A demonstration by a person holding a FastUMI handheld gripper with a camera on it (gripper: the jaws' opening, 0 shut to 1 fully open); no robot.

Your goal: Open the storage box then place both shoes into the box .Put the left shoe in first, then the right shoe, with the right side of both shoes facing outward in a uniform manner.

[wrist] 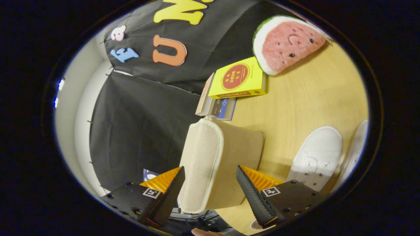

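A beige fabric storage box (pixel 242 154) stands on the wooden table (pixel 308 98), and its mesh lid (pixel 201 164) with pale piping faces the booth wall. My gripper (pixel 210 167) is open, its two fingers straddling the lid end of the box. The left fingertip (pixel 178 178) sits by the lid's outer edge and the right fingertip (pixel 244 183) lies over the box's side; I see no squeeze on the fabric. Two white canvas shoes lie beyond the right finger: one (pixel 316 157) with its toe pointing away, the other (pixel 356 152) half cut off beside it.
A yellow book (pixel 241 78) tops a small stack of books (pixel 213 106) just past the box. A watermelon-slice plush toy (pixel 288 41) lies farther on. Black cloth wall (pixel 141 131) runs along the table's edge behind the box. A person's fingertip (pixel 203 232) shows under the gripper.
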